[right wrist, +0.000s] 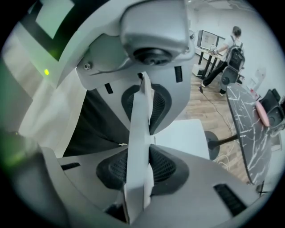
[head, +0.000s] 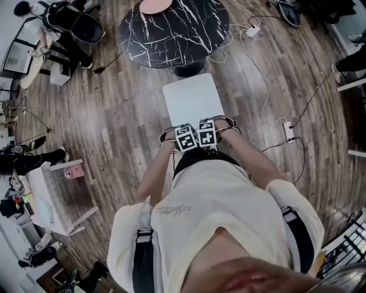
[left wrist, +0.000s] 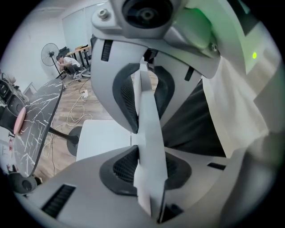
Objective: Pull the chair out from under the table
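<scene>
Beside the round black marble-patterned table, on the side facing the person, the white chair stands on the wood-plank floor. Its seat lies wholly outside the table's rim, with its far edge near the table's pedestal base and its backrest at the end farthest from the table. The left gripper and the right gripper sit side by side on the top edge of that backrest, marker cubes touching or nearly touching, both pointing steeply down. In the left gripper view the thin white backrest panel runs edge-on between the two ribbed dark pads, and the jaws are closed onto it from both faces. The right gripper view shows the same condition: its pads pinch the panel with no gap visible on either side. A pink object rests on the table's far part. A white power strip with cables lies on the floor, well apart from the table, off to the chair's right.
</scene>
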`<control>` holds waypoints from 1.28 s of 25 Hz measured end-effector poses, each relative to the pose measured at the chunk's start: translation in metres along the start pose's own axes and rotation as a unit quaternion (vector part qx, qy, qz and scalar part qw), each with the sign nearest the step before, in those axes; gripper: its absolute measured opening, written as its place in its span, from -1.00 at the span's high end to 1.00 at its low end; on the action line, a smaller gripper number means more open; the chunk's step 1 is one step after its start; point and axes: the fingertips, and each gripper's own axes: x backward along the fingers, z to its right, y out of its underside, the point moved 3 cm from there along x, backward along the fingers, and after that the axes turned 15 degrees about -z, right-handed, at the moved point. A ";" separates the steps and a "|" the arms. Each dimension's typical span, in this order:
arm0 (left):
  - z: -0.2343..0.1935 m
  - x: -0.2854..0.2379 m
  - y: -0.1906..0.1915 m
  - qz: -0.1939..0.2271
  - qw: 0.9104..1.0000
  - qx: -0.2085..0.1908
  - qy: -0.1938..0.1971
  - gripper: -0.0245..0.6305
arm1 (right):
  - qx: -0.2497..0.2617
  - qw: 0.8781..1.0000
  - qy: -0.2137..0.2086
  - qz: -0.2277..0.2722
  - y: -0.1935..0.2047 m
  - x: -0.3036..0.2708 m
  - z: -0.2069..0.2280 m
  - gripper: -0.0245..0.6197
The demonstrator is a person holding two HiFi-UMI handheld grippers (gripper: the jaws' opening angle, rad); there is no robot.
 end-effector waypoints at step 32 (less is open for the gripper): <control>0.099 -0.019 -0.009 -0.012 1.000 0.010 0.013 0.61 | -0.011 1.000 -0.015 0.005 0.009 -0.016 -0.099 0.60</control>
